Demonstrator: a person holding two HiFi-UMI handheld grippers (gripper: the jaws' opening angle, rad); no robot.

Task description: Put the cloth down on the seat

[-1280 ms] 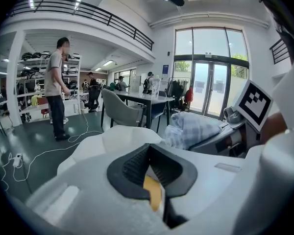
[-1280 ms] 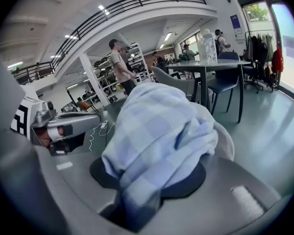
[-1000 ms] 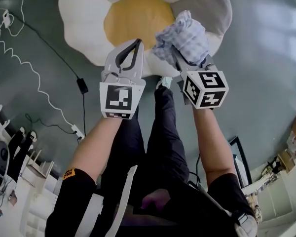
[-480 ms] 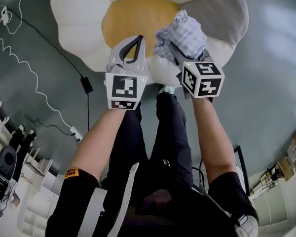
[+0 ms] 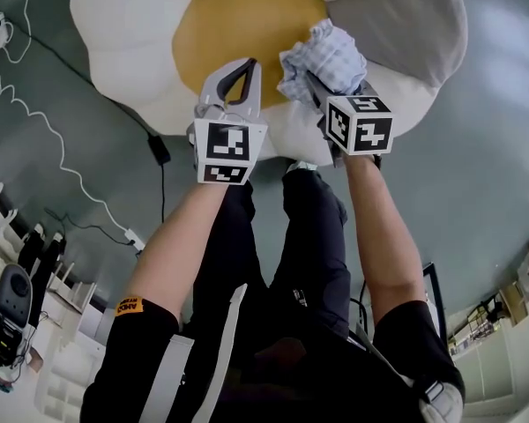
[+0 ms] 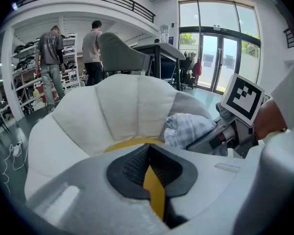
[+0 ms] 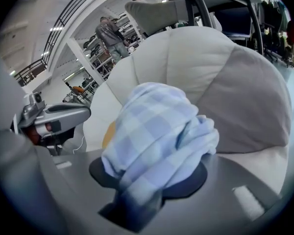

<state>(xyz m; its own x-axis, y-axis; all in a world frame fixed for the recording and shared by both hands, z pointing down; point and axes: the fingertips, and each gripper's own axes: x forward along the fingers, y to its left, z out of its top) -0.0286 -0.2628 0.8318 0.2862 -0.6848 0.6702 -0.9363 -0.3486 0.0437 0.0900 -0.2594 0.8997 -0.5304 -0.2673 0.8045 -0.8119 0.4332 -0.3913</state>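
Currently the right gripper is clenched on the bunched cloth, over the seat beside its yellow centre. Seat surface lies below and ahead of the jaws; the left gripper is closed, empty

Grey left gripper and right gripper each carry a white cube with black square markers. Black short sleeves, dark trousers.

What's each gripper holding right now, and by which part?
Right gripper is clamped on the cloth by its bunched lower end; the rest bulges out past the jaws. Left gripper is shut on nothing.
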